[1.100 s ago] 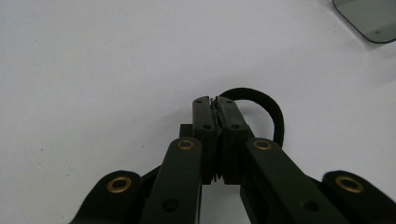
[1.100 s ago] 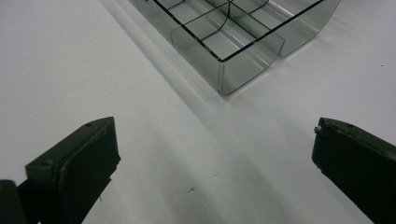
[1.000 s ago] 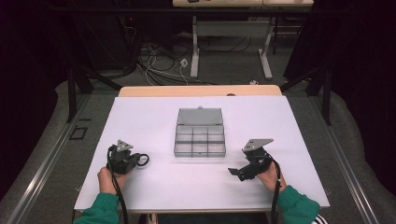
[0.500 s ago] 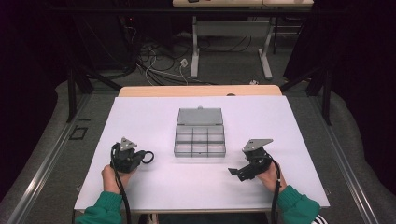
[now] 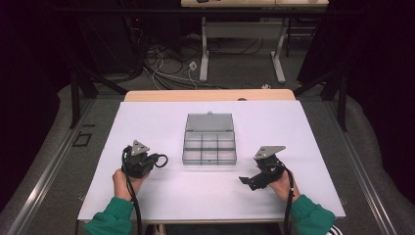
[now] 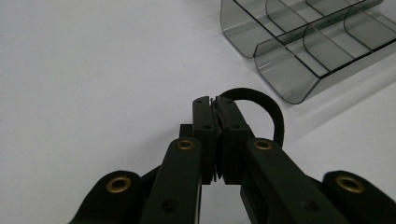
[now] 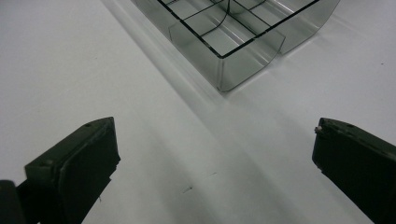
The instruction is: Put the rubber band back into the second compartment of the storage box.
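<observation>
Compartment box (image 5: 209, 146): on the desk (image 5: 161, 117), centre, lid lying open behind it. Left gripper (image 5: 155, 160): just left of box's near corner. Right gripper (image 5: 244, 180): right of box, nearer the front edge.

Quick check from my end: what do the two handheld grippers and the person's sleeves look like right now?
Both grippers are black. The left gripper and right gripper each carry a grey three-cornered plate on top and trail a black cable back along the forearm. The left gripper view shows brass-coloured rivets on its linkage and a black cable loop. The sleeves are green; the right one shows black-and-white stripes at the bottom edge.
</observation>
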`<state>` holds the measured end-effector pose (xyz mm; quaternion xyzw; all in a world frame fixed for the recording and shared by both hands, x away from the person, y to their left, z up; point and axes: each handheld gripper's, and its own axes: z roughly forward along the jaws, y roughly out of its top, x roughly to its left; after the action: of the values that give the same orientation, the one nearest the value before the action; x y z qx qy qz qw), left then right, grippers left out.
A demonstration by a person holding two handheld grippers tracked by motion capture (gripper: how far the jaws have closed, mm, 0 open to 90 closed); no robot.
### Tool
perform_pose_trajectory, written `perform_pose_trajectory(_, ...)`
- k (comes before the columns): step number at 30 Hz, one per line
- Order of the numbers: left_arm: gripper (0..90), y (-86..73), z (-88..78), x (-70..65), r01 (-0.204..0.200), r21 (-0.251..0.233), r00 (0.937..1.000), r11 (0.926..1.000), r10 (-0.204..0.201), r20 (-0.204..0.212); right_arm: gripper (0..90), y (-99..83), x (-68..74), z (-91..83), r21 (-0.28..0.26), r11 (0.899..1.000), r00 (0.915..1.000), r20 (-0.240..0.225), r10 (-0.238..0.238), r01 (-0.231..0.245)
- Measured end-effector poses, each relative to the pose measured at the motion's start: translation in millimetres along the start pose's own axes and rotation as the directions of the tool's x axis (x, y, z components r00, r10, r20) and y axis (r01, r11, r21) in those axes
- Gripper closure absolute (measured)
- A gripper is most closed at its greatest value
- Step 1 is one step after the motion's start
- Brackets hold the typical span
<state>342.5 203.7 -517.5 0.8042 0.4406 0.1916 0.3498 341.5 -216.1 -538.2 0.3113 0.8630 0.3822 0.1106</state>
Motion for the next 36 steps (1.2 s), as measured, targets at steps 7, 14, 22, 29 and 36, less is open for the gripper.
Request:
perform_pose_trajectory(7, 87.4, 8.5, 2.2, -6.9, -0.016, -0.02, 0.9997, 0.9997, 0.017, 0.02, 0.2, 0.4, 0.4, -0.7, 0.0, 1.0, 0.9999, 0.004, -0.012, 0.012)
perform_pose_trajectory(14, 87.4, 17.3, 4.1, -13.5, -0.027, -0.037, 0.9989, 0.9989, 0.028, 0.038, 0.1, 0.4, 1.5, 1.3, -0.004, 1.0, 1.0, 0.002, -0.006, 0.006)
perform_pose_trajectory(22, 87.4, 29.9, 11.2, -20.1, -0.045, -0.055, 0.9969, 0.9975, 0.049, 0.062, 0.2, 0.6, 1.3, 1.6, -0.005, 1.0, 1.0, 0.008, -0.006, 0.006)
perform_pose_trajectory(29, 87.3, 39.7, 23.1, -27.8, -0.061, -0.063, 0.9948, 0.9961, 0.066, 0.077, 0.2, 0.7, 1.3, 1.5, -0.005, 1.0, 0.9999, 0.009, -0.007, 0.007)
perform_pose_trajectory(36, 87.1, 51.1, 32.3, -33.2, -0.067, -0.08, 0.9923, 0.9946, 0.074, 0.099, 0.1, 1.1, 0.1, 0.1, -0.008, 1.0, 1.0, 0.004, -0.009, 0.009)
